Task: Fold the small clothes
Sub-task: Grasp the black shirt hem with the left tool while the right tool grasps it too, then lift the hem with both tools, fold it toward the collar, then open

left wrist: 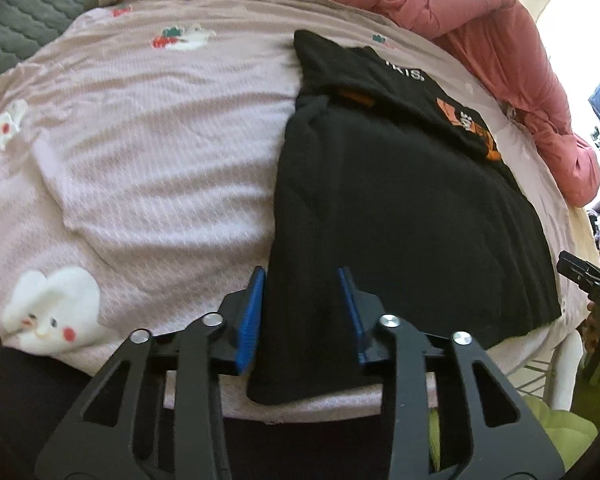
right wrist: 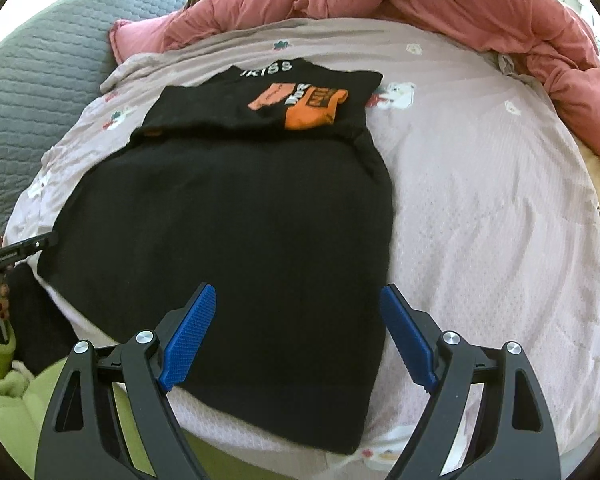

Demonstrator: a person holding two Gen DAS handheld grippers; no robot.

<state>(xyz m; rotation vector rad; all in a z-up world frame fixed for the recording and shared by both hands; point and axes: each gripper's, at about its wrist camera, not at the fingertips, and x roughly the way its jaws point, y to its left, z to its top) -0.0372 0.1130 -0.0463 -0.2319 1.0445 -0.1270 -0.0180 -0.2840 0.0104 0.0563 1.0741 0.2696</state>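
Left gripper point(left wrist: 302, 312): blue fingers point(left wrist: 252, 320) part-closed, straddling the near-left corner of the black shirt point(left wrist: 400, 216); can't tell whether the pads actually pinch the cloth. The shirt lies flat on the pink bedsheet point(left wrist: 160, 152), its bottom half folded up over the chest, hiding most of the orange print point(right wrist: 308, 106). White lettering near the collar is cut off, reading roughly "KISS". Print text is too small to read. Right gripper point(right wrist: 298, 334): fingers wide open over the shirt's near-right edge, nothing held. A salmon duvet point(right wrist: 440, 4) is bunched behind.
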